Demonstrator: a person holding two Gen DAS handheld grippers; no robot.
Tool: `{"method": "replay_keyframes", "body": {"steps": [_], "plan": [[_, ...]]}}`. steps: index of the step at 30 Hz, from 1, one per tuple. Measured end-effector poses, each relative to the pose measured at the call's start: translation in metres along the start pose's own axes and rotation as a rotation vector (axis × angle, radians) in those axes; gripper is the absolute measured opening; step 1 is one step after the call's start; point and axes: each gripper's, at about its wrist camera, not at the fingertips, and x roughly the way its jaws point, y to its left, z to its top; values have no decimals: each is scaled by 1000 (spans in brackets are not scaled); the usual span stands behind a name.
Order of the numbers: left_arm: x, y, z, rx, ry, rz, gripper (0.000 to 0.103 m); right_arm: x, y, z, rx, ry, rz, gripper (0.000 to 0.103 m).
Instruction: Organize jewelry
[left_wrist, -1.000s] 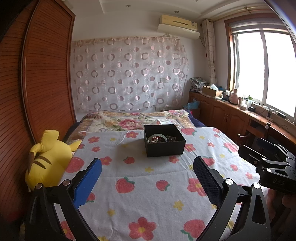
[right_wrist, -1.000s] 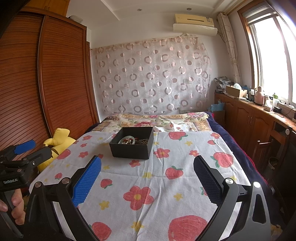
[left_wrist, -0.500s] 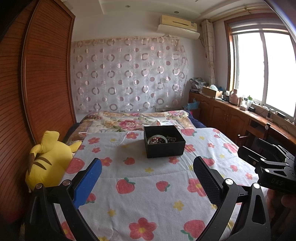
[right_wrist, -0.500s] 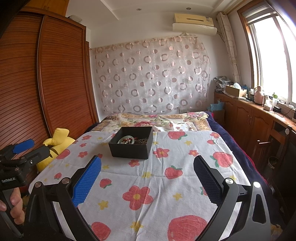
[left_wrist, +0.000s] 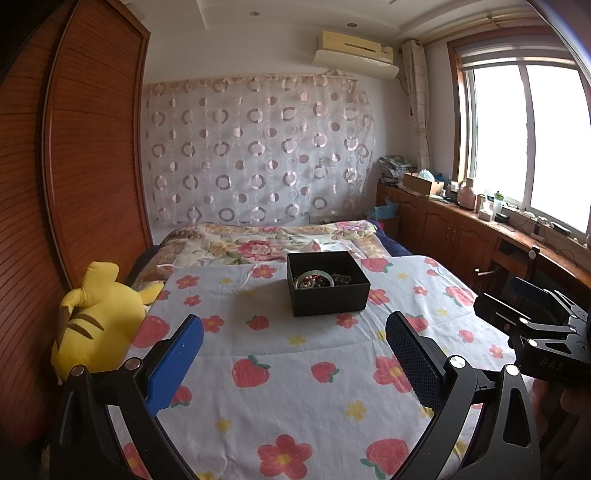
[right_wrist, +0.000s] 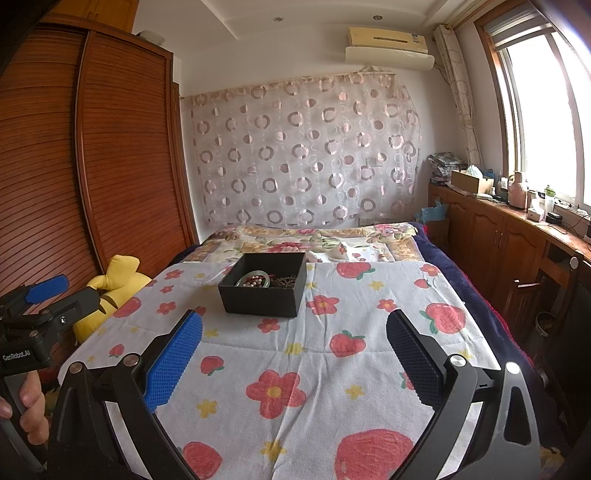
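Observation:
A black open box (left_wrist: 328, 283) (right_wrist: 265, 286) stands on the strawberry-print bed sheet (left_wrist: 295, 373) (right_wrist: 295, 369), past both grippers. Inside lie a pale bangle (left_wrist: 314, 277) (right_wrist: 255, 279) and dark beaded jewelry (left_wrist: 341, 277) (right_wrist: 283, 282). My left gripper (left_wrist: 293, 349) is open and empty, well short of the box. My right gripper (right_wrist: 293, 349) is open and empty too, also short of the box. Each view catches the other gripper at its edge: the right gripper (left_wrist: 535, 332) and the left gripper (right_wrist: 40, 306), held by a hand (right_wrist: 26, 402).
A yellow plush toy (left_wrist: 94, 321) (right_wrist: 110, 288) lies at the bed's left edge against a wooden wardrobe (left_wrist: 74, 177). A floral quilt (left_wrist: 266, 242) covers the bed's far end. Wooden cabinets (right_wrist: 498, 236) with clutter run under the window on the right.
Both views have drifted slightly forward and upward toward the box. Both grippers stay open and empty.

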Motion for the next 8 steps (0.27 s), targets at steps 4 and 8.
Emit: {"method": "replay_keyframes", "body": {"steps": [4, 8], "plan": [[1, 0, 1, 2, 1, -1, 95, 0, 0, 0, 0, 0, 0, 101], [0, 1, 0, 2, -1, -1, 95, 0, 1, -1, 0, 0, 0, 101]]}}
